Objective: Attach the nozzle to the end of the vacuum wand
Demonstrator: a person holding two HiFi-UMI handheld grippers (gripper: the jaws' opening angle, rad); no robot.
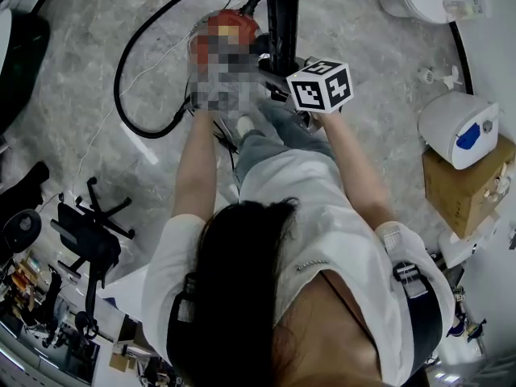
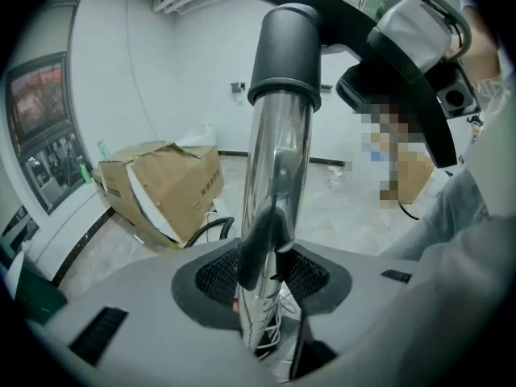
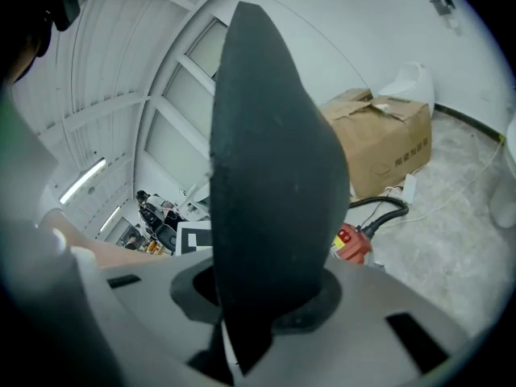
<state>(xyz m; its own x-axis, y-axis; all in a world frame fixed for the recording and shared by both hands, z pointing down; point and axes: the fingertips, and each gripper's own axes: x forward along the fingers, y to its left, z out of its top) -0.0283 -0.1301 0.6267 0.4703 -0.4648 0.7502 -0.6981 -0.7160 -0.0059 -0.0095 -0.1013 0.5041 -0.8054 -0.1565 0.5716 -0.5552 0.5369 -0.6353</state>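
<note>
My left gripper (image 2: 262, 285) is shut on the chrome vacuum wand (image 2: 278, 160), which rises upright between its jaws to a black collar (image 2: 284, 51). The black nozzle (image 3: 270, 192) fills the right gripper view, and my right gripper (image 3: 266, 301) is shut on its lower part. In the left gripper view the nozzle (image 2: 379, 51) arcs over the collar, very close to it; whether they touch I cannot tell. In the head view the right gripper's marker cube (image 1: 321, 85) sits beside the nozzle (image 1: 282, 22). A mosaic patch covers the left gripper there.
The red vacuum body (image 1: 238, 21) lies on the marble floor with its black hose (image 1: 133, 79) looped to the left. A torn cardboard box (image 2: 161, 188) stands beyond. At the right a white appliance (image 1: 459, 129) rests on a box (image 1: 463, 188). A black chair base (image 1: 93, 232) is at the left.
</note>
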